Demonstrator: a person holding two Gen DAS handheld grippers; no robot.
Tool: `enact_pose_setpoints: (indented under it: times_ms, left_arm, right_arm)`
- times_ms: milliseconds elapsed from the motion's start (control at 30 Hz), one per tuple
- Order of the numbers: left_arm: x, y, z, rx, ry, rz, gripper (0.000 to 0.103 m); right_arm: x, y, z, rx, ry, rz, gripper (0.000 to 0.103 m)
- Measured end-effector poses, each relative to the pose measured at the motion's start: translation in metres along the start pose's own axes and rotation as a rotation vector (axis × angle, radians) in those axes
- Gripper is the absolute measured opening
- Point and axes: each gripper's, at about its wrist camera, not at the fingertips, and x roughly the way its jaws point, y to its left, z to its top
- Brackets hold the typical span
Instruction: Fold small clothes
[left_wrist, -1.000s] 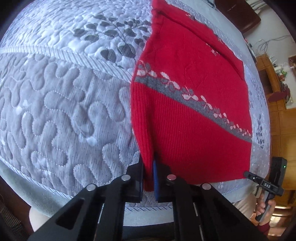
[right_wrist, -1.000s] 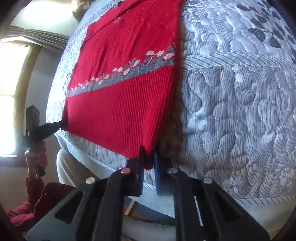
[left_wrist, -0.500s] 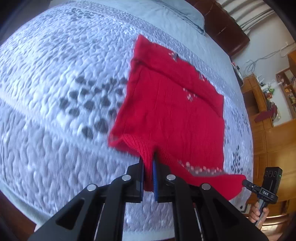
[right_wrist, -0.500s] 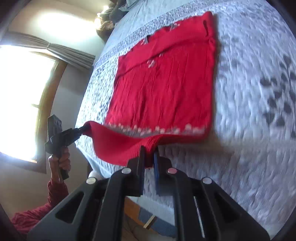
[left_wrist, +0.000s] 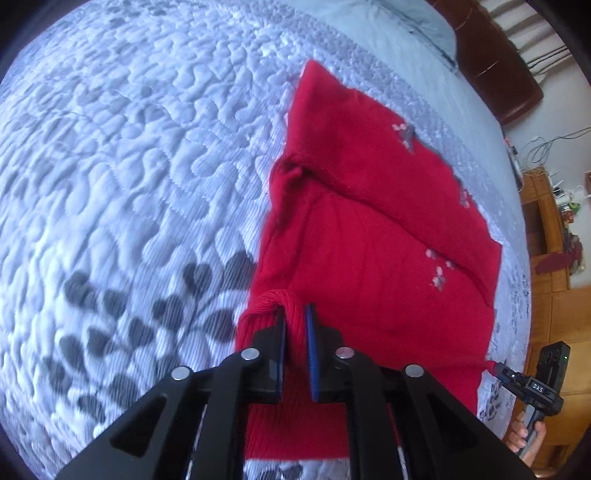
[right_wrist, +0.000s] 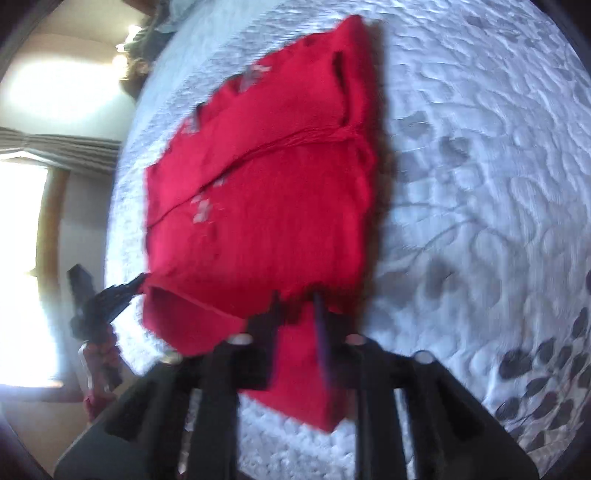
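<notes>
A red knit sweater (left_wrist: 369, 240) lies on the quilted bed, its lower half folded up over its body. My left gripper (left_wrist: 295, 317) has a puckered bunch of the hem pinched between its pads, and its jaws are just starting to open. In the right wrist view, which is blurred, the sweater (right_wrist: 258, 184) lies the same way. My right gripper (right_wrist: 297, 299) is opening, its fingers well apart, with red fabric lying loose between and under them. Each view shows the other gripper at the sweater's far corner: the right one (left_wrist: 496, 367), the left one (right_wrist: 125, 290).
The grey-white quilt (left_wrist: 129, 184) with a leaf pattern spreads wide to the left of the sweater. A pillow (left_wrist: 406, 22) and a dark headboard (left_wrist: 498, 66) are at the far end. Wooden cabinets (left_wrist: 554, 295) stand beside the bed, and a bright window (right_wrist: 22, 258) on the other side.
Both grippers carried the hem from the bed's near edge up over the sweater, doubling it. The patterned band is now folded under. The right jaws have parted.
</notes>
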Motion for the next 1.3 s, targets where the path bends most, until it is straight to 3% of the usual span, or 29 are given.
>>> enact_pose_setpoints:
  times_ms: [33,100,133,167,200,233,333,533,900,1000,1033,1100,1133,1300]
  left_arm:
    - [0.003,0.003,0.006,-0.020,0.014,-0.016,0.016]
    - [0.001,0.010,0.013,-0.058,0.027,-0.058,0.018]
    - [-0.005,0.013,0.015,-0.057,0.012,-0.054,0.025]
    - [-0.011,0.014,0.017,-0.046,-0.012,-0.029,0.033]
    - [-0.022,0.014,0.020,-0.019,-0.064,0.034,0.050]
    - [-0.031,0.014,0.021,0.003,-0.104,0.068,0.051]
    - [-0.049,0.003,0.024,0.088,-0.157,0.106,0.051]
    - [-0.037,-0.036,0.022,0.289,-0.117,0.147,0.052]
    - [0.002,-0.048,0.028,0.416,-0.059,0.172,0.052]
    - [0.015,-0.049,0.024,0.429,-0.015,0.177,0.047]
    - [0.018,-0.049,0.020,0.436,0.000,0.162,0.034]
    - [0.019,-0.050,0.014,0.437,0.013,0.158,0.010]
    - [0.017,-0.049,0.011,0.445,-0.001,0.147,0.004]
    - [-0.013,-0.047,0.006,0.434,-0.100,0.101,0.004]
  right_arm:
    - [0.000,-0.004,0.005,0.007,-0.019,-0.013,0.060]
    - [-0.007,-0.007,0.008,-0.013,-0.047,-0.002,0.052]
    - [-0.011,-0.009,0.008,-0.020,-0.052,0.000,0.050]
    - [-0.016,-0.010,0.009,-0.034,-0.061,-0.003,0.049]
    - [-0.022,-0.014,0.011,-0.048,-0.065,-0.007,0.049]
    - [-0.026,-0.013,0.011,-0.066,-0.068,-0.013,0.049]
    - [-0.030,-0.002,0.012,-0.148,-0.054,-0.029,0.049]
    - [-0.008,0.035,0.016,-0.279,0.010,-0.082,0.051]
    - [0.032,0.038,0.032,-0.291,0.089,-0.113,0.050]
    - [0.040,0.036,0.029,-0.306,0.110,-0.127,0.043]
    - [0.041,0.037,0.028,-0.317,0.108,-0.136,0.037]
    - [0.041,0.037,0.025,-0.337,0.103,-0.148,0.012]
    - [0.040,0.036,0.024,-0.341,0.096,-0.144,0.006]
    - [0.018,0.040,0.017,-0.356,0.023,-0.075,0.004]
